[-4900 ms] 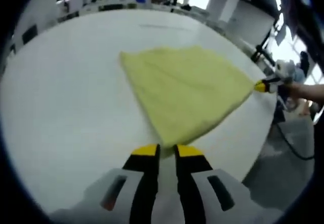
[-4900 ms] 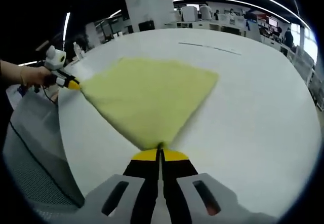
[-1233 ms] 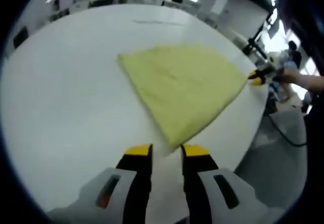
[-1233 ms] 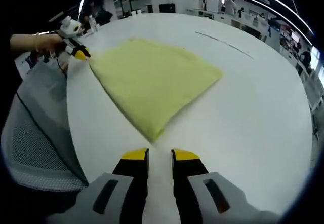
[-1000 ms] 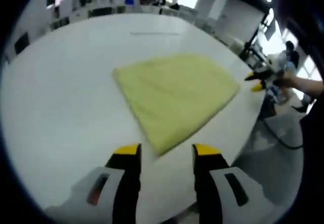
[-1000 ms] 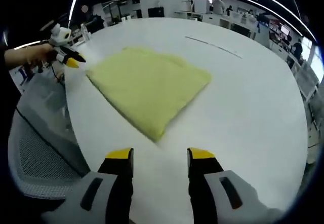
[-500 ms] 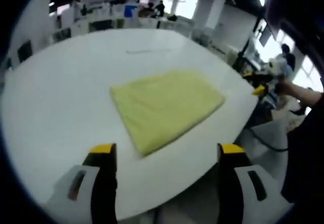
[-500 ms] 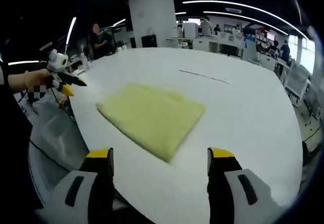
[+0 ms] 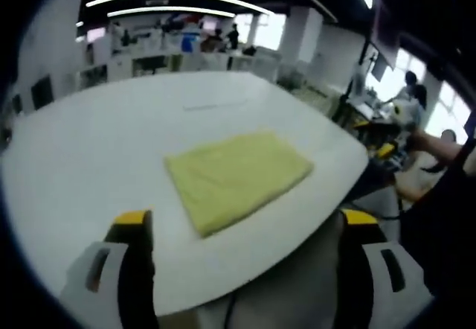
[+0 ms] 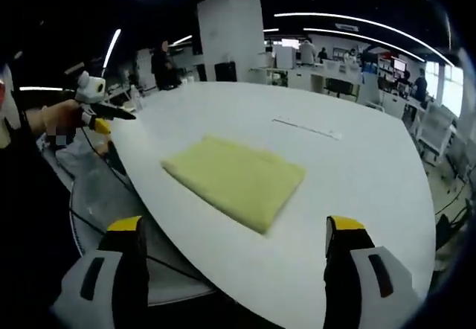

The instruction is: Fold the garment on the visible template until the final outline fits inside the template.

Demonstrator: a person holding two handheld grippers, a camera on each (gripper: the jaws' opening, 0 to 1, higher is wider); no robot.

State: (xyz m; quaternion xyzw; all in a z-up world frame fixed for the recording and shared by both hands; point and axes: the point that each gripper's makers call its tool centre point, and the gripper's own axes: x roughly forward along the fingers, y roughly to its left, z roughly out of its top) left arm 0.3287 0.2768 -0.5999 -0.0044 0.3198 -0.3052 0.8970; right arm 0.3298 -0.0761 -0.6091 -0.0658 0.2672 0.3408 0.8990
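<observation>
- One yellow garment (image 9: 236,177) lay folded into a flat, roughly four-sided shape on the white tabletop (image 9: 89,150), near the edge closest to the person, and nothing touched it.
- Much bare tabletop spread around the garment on every side, with the widest stretch toward the far edge; in the right gripper view the garment (image 10: 236,179) sat close to the near rim of the tabletop (image 10: 357,165).
- Beyond the garment a thin dark line (image 10: 306,128) was marked on the tabletop; what it outlined could not be told.
- Left gripper (image 9: 245,221) was released, its yellow-tipped jaws spread wide and held off the near edge, clear of the cloth.
- Right gripper (image 10: 236,228) was likewise released, jaws spread wide, off the tabletop's rim and gripping nothing.
- In the right gripper view the left gripper (image 10: 104,113) appeared at the left, held in a hand (image 10: 59,117) beyond the tabletop's edge.
</observation>
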